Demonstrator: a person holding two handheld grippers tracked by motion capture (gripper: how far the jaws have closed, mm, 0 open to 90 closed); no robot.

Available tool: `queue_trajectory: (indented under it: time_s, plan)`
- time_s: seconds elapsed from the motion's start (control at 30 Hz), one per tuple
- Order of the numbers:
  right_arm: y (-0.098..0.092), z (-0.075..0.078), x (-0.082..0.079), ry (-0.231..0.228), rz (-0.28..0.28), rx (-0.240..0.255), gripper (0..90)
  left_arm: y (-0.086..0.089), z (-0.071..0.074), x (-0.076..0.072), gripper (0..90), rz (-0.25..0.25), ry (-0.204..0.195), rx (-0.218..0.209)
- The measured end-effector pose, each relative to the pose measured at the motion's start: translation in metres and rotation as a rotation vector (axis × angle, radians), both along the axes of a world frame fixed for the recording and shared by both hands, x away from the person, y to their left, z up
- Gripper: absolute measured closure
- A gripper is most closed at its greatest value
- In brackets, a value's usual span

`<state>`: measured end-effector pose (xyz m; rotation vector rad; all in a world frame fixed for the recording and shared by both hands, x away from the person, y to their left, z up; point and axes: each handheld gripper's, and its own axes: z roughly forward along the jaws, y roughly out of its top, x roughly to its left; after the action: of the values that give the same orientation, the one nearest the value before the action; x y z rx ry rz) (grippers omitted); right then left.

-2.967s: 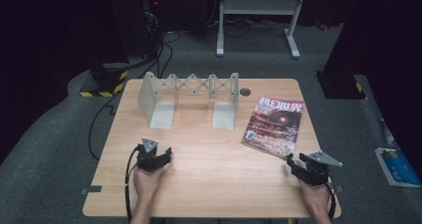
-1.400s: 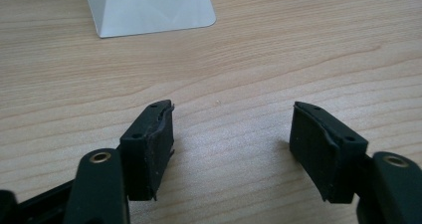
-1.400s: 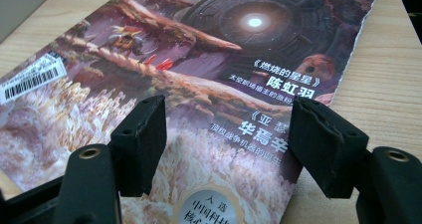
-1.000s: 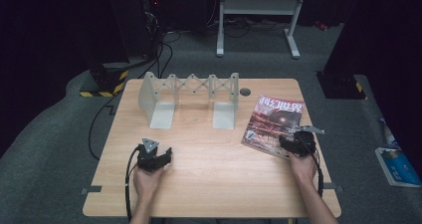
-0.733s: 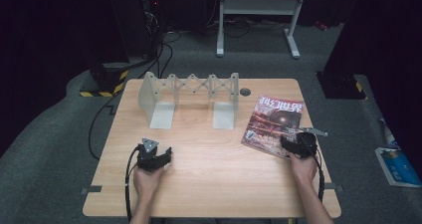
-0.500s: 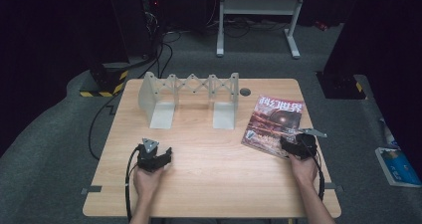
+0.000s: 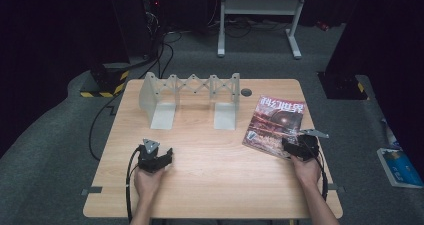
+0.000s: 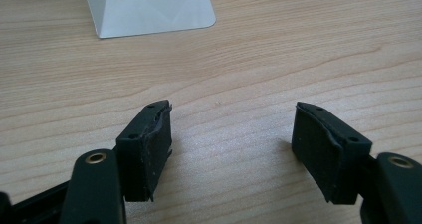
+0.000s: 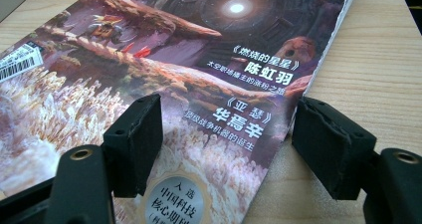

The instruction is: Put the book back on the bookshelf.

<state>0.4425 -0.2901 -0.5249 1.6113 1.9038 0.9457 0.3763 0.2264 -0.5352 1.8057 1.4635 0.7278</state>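
Straddling the magazine edge, the right tool gapes wide.

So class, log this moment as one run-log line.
right gripper: open, straddling magazine edge | left gripper: open over table

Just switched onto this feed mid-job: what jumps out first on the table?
The colourful magazine lying flat at the table's right side stands out, with the right gripper set over its near corner, jaws open, one above the cover and one past its edge. Behind centre stands a pale grey folding rack; the left gripper rests open on bare wood.
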Motion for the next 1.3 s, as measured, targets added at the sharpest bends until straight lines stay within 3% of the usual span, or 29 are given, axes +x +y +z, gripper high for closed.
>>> queue_trajectory:
  time_s: [0.57,1.0,1.3]
  plan:
    - [0.001,0.001,-0.009,0.007,0.034,-0.004,29.1,0.0,0.0,0.0,32.0,0.0,-0.001,-0.002]
    - [0.004,0.0,-0.03,-0.004,0.084,-0.003,29.1,0.0,0.0,0.0,32.3,0.0,-0.001,0.0]
    - [0.005,0.002,-0.041,0.004,0.128,-0.028,29.3,0.0,0.0,0.0,32.3,0.001,-0.001,0.001]
